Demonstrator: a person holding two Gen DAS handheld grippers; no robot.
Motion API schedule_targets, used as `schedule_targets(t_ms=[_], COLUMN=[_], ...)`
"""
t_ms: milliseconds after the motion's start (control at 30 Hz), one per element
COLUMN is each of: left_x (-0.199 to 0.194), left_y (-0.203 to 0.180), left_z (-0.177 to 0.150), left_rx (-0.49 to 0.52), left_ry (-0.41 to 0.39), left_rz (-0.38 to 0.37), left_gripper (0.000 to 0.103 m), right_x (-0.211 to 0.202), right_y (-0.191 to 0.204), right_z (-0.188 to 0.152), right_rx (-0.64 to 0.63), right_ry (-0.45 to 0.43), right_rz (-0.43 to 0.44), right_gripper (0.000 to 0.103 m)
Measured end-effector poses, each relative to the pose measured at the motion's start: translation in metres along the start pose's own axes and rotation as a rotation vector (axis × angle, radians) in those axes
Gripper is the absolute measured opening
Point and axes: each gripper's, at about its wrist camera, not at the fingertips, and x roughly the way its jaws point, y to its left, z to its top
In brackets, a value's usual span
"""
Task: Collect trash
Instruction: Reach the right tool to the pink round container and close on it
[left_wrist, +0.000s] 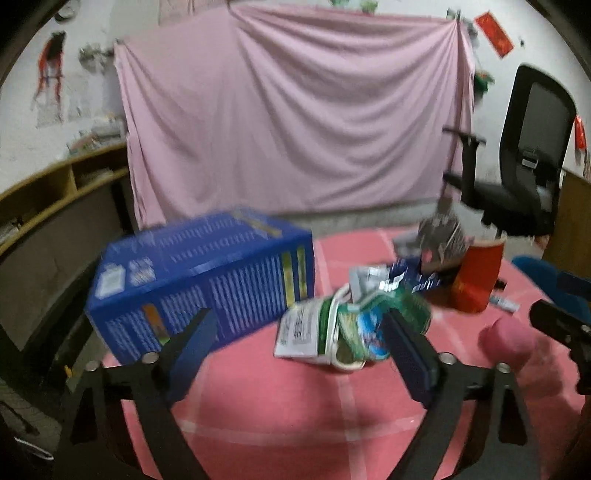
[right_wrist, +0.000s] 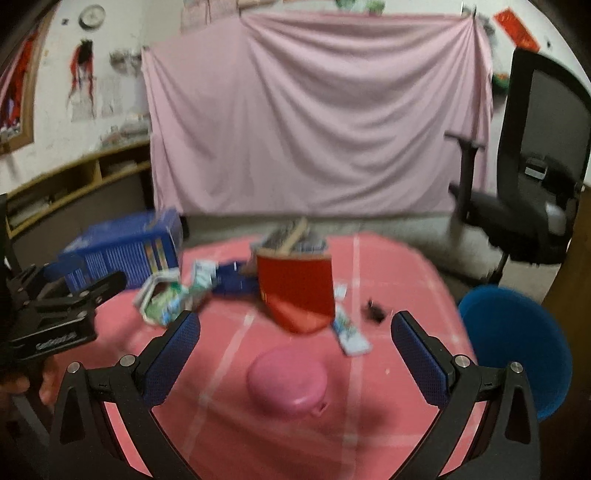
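Both claws are spread wide and carry nothing, so by my reading this is the approach step, before any piece of trash is picked. Nearest in the right wrist view, the right gripper hangs over the pink table with a round pink lid lying flat between its fingers, closer than the trash. A little farther on, a small flat wrapper lies on the cloth just beside a red carton, which stands tilted with a corner down. In the left wrist view the left gripper points at a crumpled green-and-white package; that package sits between and just beyond its fingertips, not yet touched as far as the blur allows. Behind it lie more scraps: a torn blue wrapper and a silvery crumpled bag next to the carton. A large blue box stands to the left, near the table edge; whether it counts as trash or is the bin for it, I cannot tell. The next move probably calls for easing the left claw forward and down around the green-and-white package, which looks light and crushable, so a gentle squeeze on a thick fold should hold. Farthest off, a pink sheet drapes the wall and an office chair stands to the right.
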Motion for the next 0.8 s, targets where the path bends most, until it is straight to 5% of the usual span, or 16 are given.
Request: schedule_targets(t_ms=[200, 300, 467, 600, 733, 800], left_x=[0.035, 0.043, 0.048, 0.049, 0.043, 0.038], left_y=[0.003, 0.004, 0.005, 0.006, 0.010, 0.012], left_z=[-0.003, -0.005, -0.003, -0.003, -0.002, -0.003], left_rx=[-0.017, -0.022, -0.023, -0.025, -0.041, -0.046], left_ry=[0.159, 0.194, 0.199, 0.217, 0.194, 0.176], left_rz=[-0.003, 0.000, 0.010, 0.014, 0.016, 0.021], left_gripper=[0.060, 0.057, 0.049, 0.027, 0.017, 0.007], right_x=[0.022, 0.033, 0.048, 0.045, 0.043, 0.042], right_y=[-0.008, -0.009, -0.012, -0.014, -0.014, -0.018], right_z=[-0.004, -0.007, -0.015, -0.020, -0.020, -0.020], right_rx=[0.040, 0.038, 0.050, 0.054, 0.044, 0.055], right_ry=[0.152, 0.224, 0.328, 0.342, 0.341, 0.336], right_rz=[0.017, 0.029, 0.067, 0.061, 0.061, 0.070], right_gripper=[0.103, 0.103, 0.088, 0.083, 0.080, 0.070])
